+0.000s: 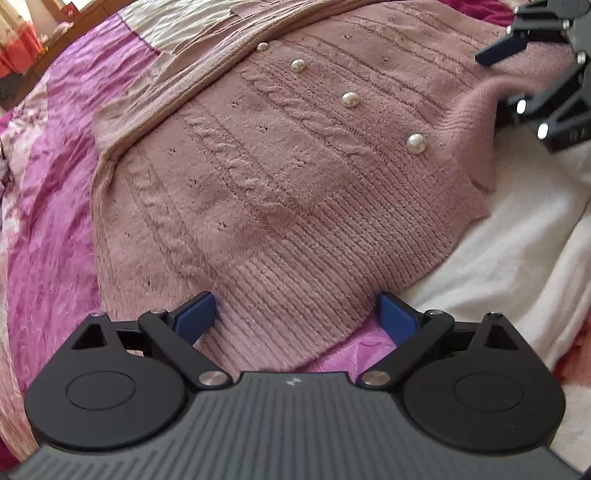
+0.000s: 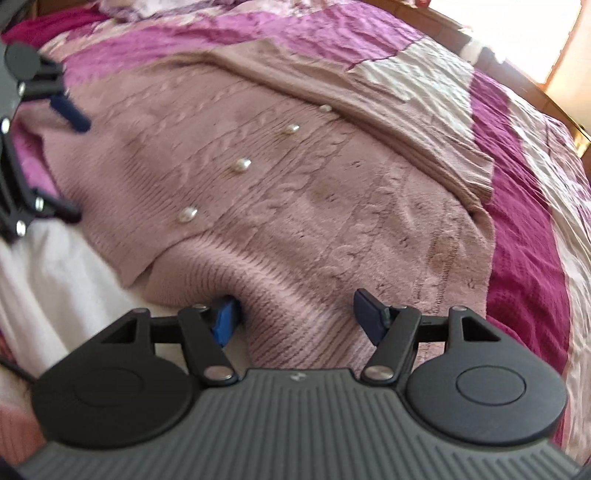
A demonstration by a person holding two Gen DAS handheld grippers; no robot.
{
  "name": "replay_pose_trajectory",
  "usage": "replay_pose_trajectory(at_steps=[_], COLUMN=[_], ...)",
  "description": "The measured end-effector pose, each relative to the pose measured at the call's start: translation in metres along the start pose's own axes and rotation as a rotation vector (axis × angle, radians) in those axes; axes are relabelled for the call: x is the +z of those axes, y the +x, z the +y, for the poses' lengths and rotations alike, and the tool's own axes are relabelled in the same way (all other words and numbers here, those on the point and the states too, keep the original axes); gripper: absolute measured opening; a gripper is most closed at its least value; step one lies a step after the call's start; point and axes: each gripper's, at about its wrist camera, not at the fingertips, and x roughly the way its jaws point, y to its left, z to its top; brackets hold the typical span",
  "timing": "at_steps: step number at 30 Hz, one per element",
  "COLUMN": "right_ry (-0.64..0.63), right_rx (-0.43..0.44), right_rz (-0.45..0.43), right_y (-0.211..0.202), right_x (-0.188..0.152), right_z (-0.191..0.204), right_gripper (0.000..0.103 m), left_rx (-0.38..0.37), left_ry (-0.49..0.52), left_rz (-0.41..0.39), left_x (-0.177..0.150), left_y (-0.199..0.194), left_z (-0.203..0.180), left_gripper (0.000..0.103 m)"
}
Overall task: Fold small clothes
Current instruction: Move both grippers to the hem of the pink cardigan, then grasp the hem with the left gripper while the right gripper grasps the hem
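A pink cable-knit cardigan (image 1: 266,177) with pearl buttons (image 1: 350,99) lies spread on the bed. My left gripper (image 1: 297,315) is open, its blue fingers straddling the ribbed hem at one corner. My right gripper (image 2: 297,314) is open too, its fingers astride the hem at the other corner, where the knit bunches up. The cardigan (image 2: 295,184) fills the right wrist view. Each gripper shows in the other's view: the right one (image 1: 517,74) at the top right, the left one (image 2: 59,155) at the left edge.
A thinner dusty-pink garment (image 1: 184,74) lies along the cardigan's far edge. A purple and cream quilt (image 2: 517,258) covers the bed. A white cloth (image 1: 498,266) lies between the two grippers. A bright window (image 2: 535,29) is beyond the bed.
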Motion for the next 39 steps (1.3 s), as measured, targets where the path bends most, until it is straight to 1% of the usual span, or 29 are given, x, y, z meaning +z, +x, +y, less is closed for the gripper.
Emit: replay_pose_trajectory(at_steps=[5, 9, 12, 13, 14, 15, 16, 17, 18, 19, 20, 21, 23, 25, 27, 33, 35, 39], right_ry=[0.083, 0.063, 0.036, 0.032, 0.03, 0.029, 0.029, 0.028, 0.027, 0.025, 0.024, 0.026, 0.043, 0.073, 0.098, 0.127, 0.13, 0.139], right_rx=[0.006, 0.034, 0.021, 0.017, 0.013, 0.011, 0.012, 0.014, 0.013, 0.009, 0.004, -0.002, -0.007, -0.001, 0.0, -0.034, -0.051, -0.076], right_rz=[-0.011, 0.035, 0.035, 0.031, 0.029, 0.027, 0.027, 0.028, 0.028, 0.027, 0.025, 0.023, 0.014, 0.003, -0.017, -0.114, -0.151, -0.216], right_y=[-0.002, 0.001, 0.002, 0.002, 0.002, 0.003, 0.003, 0.003, 0.004, 0.004, 0.004, 0.004, 0.002, 0.001, -0.002, -0.016, -0.021, -0.027], right_x=[-0.001, -0.005, -0.006, -0.006, -0.005, -0.005, -0.005, -0.004, -0.004, -0.003, -0.003, -0.002, -0.001, -0.001, 0.001, 0.016, 0.024, 0.039], right_z=[-0.012, -0.011, -0.007, -0.006, -0.006, -0.006, -0.006, -0.006, -0.007, -0.007, -0.007, -0.007, -0.01, -0.014, -0.018, -0.027, -0.03, -0.039], right_gripper=[0.067, 0.067, 0.067, 0.066, 0.062, 0.059, 0.057, 0.053, 0.047, 0.044, 0.037, 0.029, 0.027, 0.021, 0.016, 0.014, 0.014, 0.013], left_rx=[0.028, 0.031, 0.022, 0.013, 0.007, 0.003, 0.002, 0.003, 0.002, -0.009, -0.027, -0.036, -0.037, -0.035, -0.024, 0.025, 0.037, 0.088], left_ry=[-0.004, -0.013, -0.013, -0.005, 0.004, 0.013, 0.017, 0.018, 0.014, 0.002, -0.014, -0.031, -0.058, -0.094, -0.137, -0.249, -0.263, -0.281], left_rz=[-0.022, -0.03, -0.037, -0.039, -0.041, -0.046, -0.05, -0.054, -0.059, -0.064, -0.07, -0.075, -0.087, -0.116, -0.147, -0.257, -0.285, -0.349], left_x=[0.002, 0.003, 0.004, 0.006, 0.007, 0.008, 0.01, 0.012, 0.012, 0.013, 0.013, 0.013, 0.014, 0.014, 0.016, 0.033, 0.039, 0.05], left_y=[0.004, 0.005, 0.004, 0.004, 0.002, 0.001, 0.0, 0.0, -0.001, -0.002, -0.002, -0.004, -0.006, -0.012, -0.02, -0.044, -0.05, -0.057], left_z=[0.0, 0.001, 0.001, 0.0, 0.0, -0.001, -0.002, -0.003, -0.003, -0.002, -0.001, 0.0, 0.0, 0.002, 0.007, 0.028, 0.034, 0.042], left_gripper=[0.099, 0.098, 0.09, 0.084, 0.076, 0.072, 0.063, 0.055, 0.05, 0.04, 0.031, 0.028, 0.018, 0.014, 0.013, 0.011, 0.011, 0.011])
